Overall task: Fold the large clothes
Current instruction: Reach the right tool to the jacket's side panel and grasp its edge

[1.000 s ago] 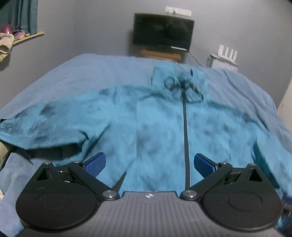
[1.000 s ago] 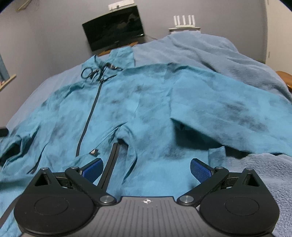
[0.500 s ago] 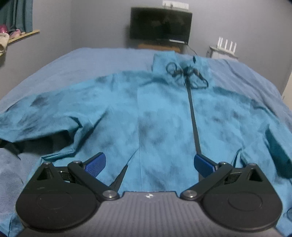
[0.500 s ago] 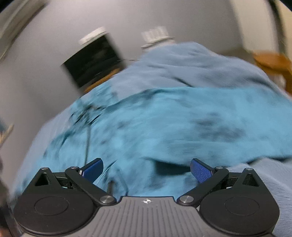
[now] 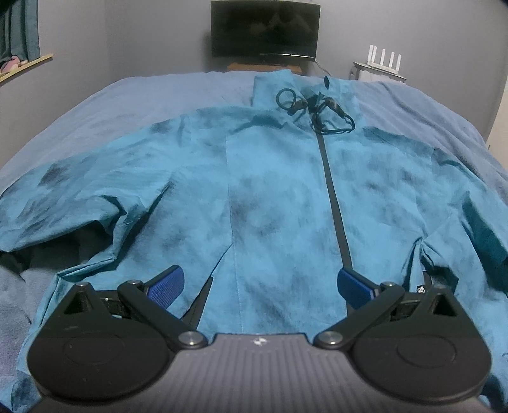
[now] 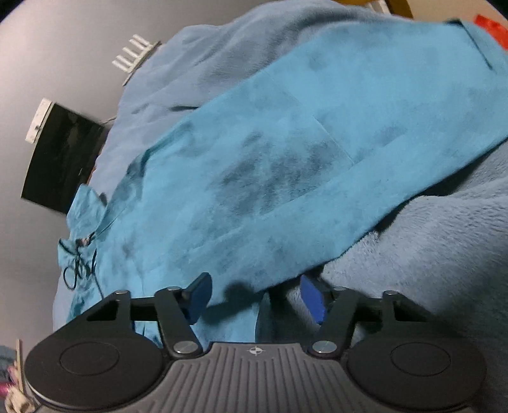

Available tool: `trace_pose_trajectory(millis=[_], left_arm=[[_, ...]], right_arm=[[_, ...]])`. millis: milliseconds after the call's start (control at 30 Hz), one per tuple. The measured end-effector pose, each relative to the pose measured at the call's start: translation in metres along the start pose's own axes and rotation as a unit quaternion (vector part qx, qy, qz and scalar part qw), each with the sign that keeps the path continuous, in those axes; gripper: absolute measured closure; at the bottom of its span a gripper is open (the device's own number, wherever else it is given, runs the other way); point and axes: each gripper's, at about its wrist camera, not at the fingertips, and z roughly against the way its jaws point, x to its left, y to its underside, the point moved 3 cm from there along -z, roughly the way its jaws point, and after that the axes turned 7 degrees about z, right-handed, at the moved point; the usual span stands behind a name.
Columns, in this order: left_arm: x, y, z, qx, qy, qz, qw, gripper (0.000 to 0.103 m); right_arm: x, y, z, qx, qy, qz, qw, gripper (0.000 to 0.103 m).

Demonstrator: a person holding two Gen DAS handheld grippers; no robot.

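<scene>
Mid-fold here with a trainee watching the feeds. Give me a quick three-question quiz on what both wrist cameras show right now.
1. True or false: the jacket lies front side up on the blue blanket with its zipper closed.
2. Which claw has jacket fabric between its blue pads? A) left claw B) right claw C) neither
3. Fill in: against the far wall, beyond the collar, stands a dark ____.

Key:
1. True. The zipper runs shut from collar to hem.
2. B. The right claw is closing around the edge of the sleeve; the left claw hangs wide open over the hem.
3. Screen.
</scene>
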Motion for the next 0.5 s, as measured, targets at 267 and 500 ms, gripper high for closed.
trace_pose_trajectory(millis=[267,500], left_arm=[[0.002,0.0,-0.011,0.016,0.004,0.009,0.9998,0.0],[0.002,0.0,-0.015,0.02,0.004,0.006,0.9998,0.0]], right_arm=[[-0.023,0.002,-0.023,0.016,-0.025,-0.091,0.995,0.055],[-0.008,-0.004,-0.01,-0.09,0.038,-0.03,0.995,0.082]])
